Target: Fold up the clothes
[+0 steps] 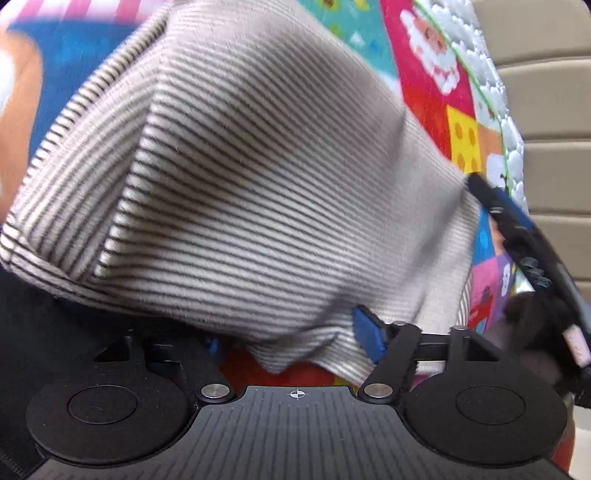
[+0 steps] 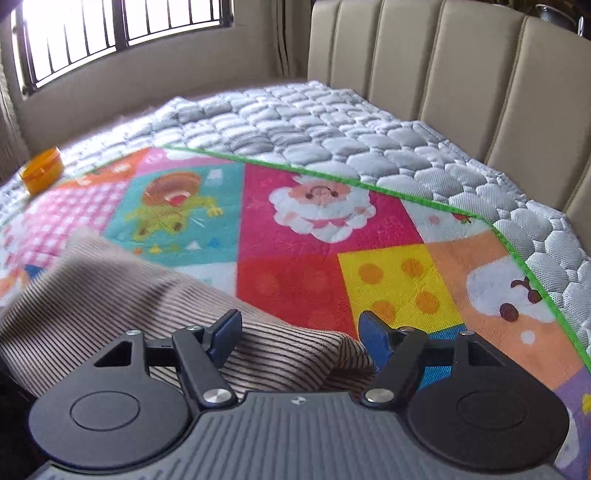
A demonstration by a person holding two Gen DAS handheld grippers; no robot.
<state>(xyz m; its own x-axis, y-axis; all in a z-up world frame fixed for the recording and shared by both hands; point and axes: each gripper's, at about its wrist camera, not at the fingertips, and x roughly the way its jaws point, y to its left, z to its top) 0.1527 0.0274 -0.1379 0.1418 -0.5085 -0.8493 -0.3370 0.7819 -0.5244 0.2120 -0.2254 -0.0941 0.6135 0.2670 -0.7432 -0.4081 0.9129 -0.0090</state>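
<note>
A beige garment with thin dark stripes (image 1: 258,184) fills the left wrist view, folded and bunched, blurred in places. It drapes over my left gripper (image 1: 287,338). Its right blue pad (image 1: 365,334) shows at the cloth's edge, and the left pad (image 1: 211,343) is mostly buried. The pads stand wide apart with a loose corner of cloth hanging between them. In the right wrist view the same garment (image 2: 110,306) lies at lower left on the colourful mat (image 2: 314,258). My right gripper (image 2: 300,338) is open just above the garment's edge, not pinching it.
The cartoon-print mat with a green border lies on a quilted grey mattress (image 2: 332,122). A padded beige headboard (image 2: 443,74) runs along the right. An orange round container (image 2: 40,173) sits at the far left of the bed, below a barred window (image 2: 110,29).
</note>
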